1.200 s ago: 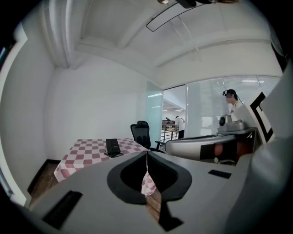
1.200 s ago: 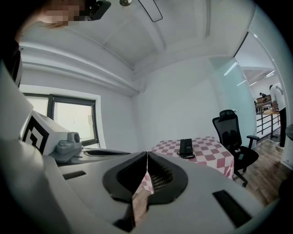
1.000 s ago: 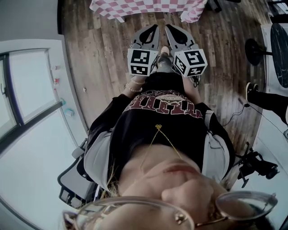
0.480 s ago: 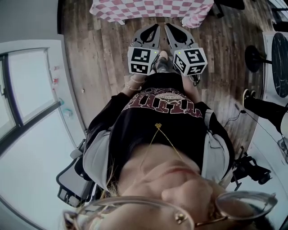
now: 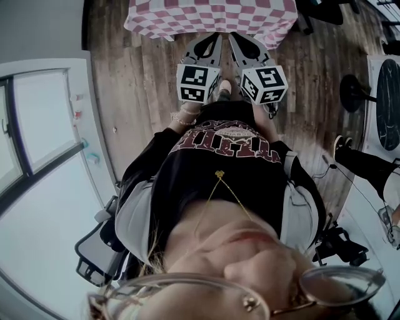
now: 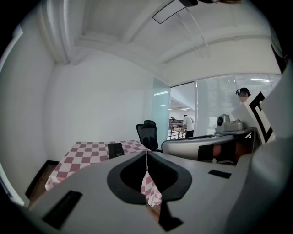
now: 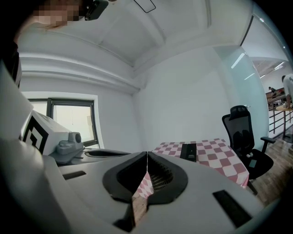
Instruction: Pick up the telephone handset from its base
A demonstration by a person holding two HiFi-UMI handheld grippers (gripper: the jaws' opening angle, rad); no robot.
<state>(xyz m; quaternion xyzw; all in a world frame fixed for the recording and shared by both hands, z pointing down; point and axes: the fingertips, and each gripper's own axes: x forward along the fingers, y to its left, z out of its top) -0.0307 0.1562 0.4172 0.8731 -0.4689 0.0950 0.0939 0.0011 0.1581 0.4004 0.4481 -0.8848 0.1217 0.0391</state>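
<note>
Left tool [image 6: 146, 155] and right tool [image 7: 147, 155] closed, holding nothing

Both pairs of jaws meet tip to tip, side by side above a wood-plank floor [image 5: 144, 75]. At 12 o'clock stands the worktop [image 5: 212, 12] under a pink-and-white checked cloth. On it lies the telephone [image 6: 116, 150], a flat black slab, its handset not told from its base. The lettering on the person's shirt [image 5: 231, 140] is unreadable. Around are white walls, a window [image 7: 73, 119] and a black office chair [image 7: 245, 132].

Shirt lettering [image 5: 230, 139] — not legible
</note>
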